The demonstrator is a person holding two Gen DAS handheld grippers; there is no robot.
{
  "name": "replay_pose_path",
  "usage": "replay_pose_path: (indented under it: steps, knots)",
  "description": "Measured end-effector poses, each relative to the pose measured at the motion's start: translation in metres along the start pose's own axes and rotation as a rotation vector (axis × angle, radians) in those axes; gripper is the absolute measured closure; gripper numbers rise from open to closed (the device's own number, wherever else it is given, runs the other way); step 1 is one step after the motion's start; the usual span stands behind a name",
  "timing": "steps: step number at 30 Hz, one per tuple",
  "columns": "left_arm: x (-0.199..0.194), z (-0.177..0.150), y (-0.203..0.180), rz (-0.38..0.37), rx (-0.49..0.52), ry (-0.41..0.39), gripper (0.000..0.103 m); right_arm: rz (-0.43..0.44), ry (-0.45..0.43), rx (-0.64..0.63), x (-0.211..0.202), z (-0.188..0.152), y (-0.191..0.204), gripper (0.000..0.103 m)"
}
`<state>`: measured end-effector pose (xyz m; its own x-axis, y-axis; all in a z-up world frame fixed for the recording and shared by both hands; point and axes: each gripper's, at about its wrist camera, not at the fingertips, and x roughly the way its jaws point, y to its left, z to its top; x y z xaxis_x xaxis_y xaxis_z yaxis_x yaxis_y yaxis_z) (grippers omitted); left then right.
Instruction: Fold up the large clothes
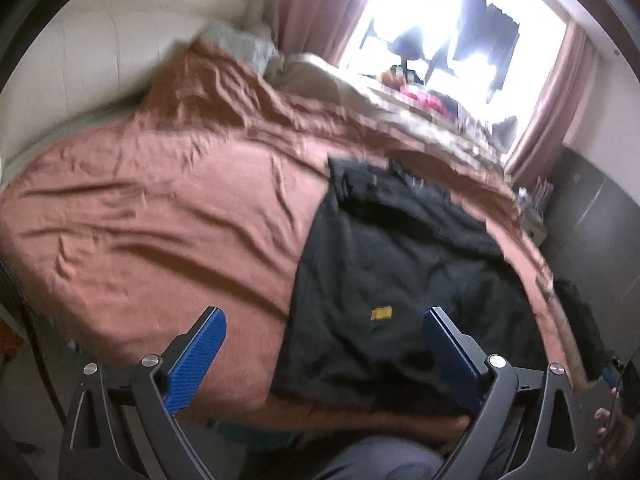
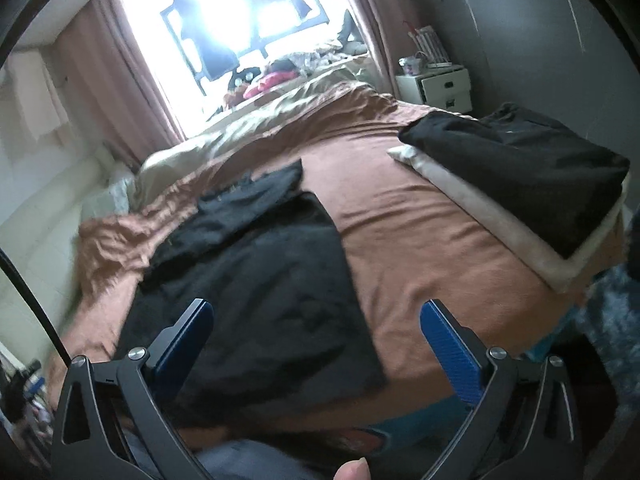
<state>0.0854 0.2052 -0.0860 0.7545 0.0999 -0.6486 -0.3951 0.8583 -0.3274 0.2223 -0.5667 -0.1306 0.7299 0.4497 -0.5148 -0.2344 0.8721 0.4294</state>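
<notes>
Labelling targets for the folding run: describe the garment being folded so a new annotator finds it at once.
Start at the bed with the rust-brown cover. The black garment lies flat near its front edge, below both open grippers, left gripper and right gripper. Unlike the black folded pile stacked on white padding at the bed's right side, it is spread out and bears a small yellow tag.
</notes>
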Motion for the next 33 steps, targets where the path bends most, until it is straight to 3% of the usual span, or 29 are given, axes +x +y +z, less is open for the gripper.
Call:
replay_pose_path:
  steps: [5, 12, 15, 17, 24, 30, 33]
  knots:
    - [0.018, -0.025, 0.009, -0.004, 0.006, 0.086, 0.004, -0.014, 0.073, -0.007, -0.004, -0.023, -0.003, 0.0]
    - [0.038, -0.046, 0.025, -0.021, -0.008, 0.126, 0.005, 0.023, 0.133, 0.05, 0.006, -0.048, -0.016, 0.0]
    - [0.054, -0.051, 0.037, -0.047, -0.057, 0.165, 0.017, 0.073, 0.145, 0.089, 0.016, -0.049, -0.023, 0.009]
    - [0.064, -0.053, 0.041, -0.058, -0.073, 0.186, 0.02, 0.088, 0.157, 0.103, 0.027, -0.049, -0.026, 0.021]
    - [0.095, -0.054, 0.051, -0.125, -0.135, 0.229, 0.033, 0.162, 0.192, 0.139, 0.069, -0.046, -0.04, 0.034]
    - [0.112, -0.044, 0.057, -0.155, -0.182, 0.24, 0.033, 0.171, 0.204, 0.237, 0.103, -0.048, -0.055, 0.039]
    - [0.121, -0.04, 0.062, -0.184, -0.229, 0.25, 0.033, 0.196, 0.193, 0.319, 0.115, -0.048, -0.067, 0.048]
